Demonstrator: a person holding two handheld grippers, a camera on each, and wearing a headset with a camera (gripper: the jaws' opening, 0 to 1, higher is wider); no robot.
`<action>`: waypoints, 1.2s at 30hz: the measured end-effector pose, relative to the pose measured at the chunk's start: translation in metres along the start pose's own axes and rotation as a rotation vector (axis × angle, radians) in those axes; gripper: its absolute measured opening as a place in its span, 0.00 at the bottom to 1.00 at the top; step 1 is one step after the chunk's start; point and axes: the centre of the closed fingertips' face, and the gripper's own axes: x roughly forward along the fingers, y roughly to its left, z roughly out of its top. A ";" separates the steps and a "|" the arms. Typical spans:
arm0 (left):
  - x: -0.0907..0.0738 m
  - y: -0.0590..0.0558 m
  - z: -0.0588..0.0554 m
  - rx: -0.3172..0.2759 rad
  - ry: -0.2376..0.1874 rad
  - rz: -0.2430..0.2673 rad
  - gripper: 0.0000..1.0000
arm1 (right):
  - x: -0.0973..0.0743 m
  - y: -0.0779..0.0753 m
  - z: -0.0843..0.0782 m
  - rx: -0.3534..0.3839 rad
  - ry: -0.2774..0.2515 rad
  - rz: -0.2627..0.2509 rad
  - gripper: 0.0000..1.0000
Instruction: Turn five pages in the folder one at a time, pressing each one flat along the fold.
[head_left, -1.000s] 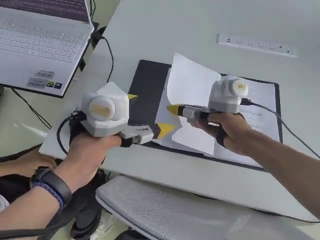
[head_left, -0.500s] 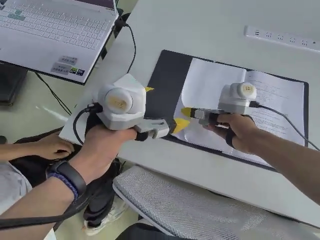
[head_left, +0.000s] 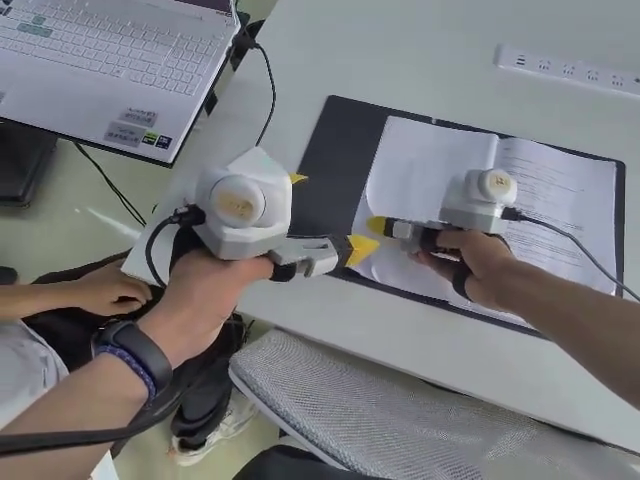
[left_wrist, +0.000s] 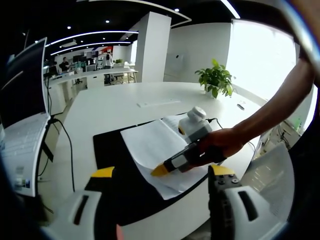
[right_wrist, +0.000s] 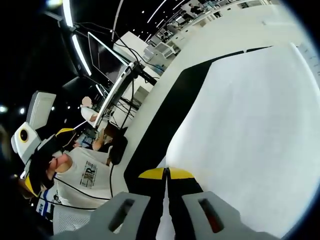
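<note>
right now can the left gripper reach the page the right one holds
Probably yes: the left gripper hangs open over the near edge of the folder, with nothing between it and the page.

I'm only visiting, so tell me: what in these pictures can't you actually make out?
- Print on the right-hand page: too small and blurred to read in the head view.
- Screen of the laptop: cut off by the head view's top edge.
- Near edge of the folder: partly hidden behind the person's forearm in the head view.
- Grip of the right gripper: its shut jaws cover whether they pinch the left-hand page.
</note>
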 end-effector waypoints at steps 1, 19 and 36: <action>0.000 0.000 0.000 0.000 0.000 -0.001 0.72 | 0.000 0.000 0.000 0.001 0.001 0.000 0.00; 0.013 0.001 0.001 0.008 0.005 -0.018 0.70 | -0.021 0.023 0.017 -0.025 -0.064 0.057 0.16; 0.068 -0.007 -0.028 0.090 0.096 -0.106 0.45 | -0.099 0.040 0.057 -0.132 -0.192 0.020 0.17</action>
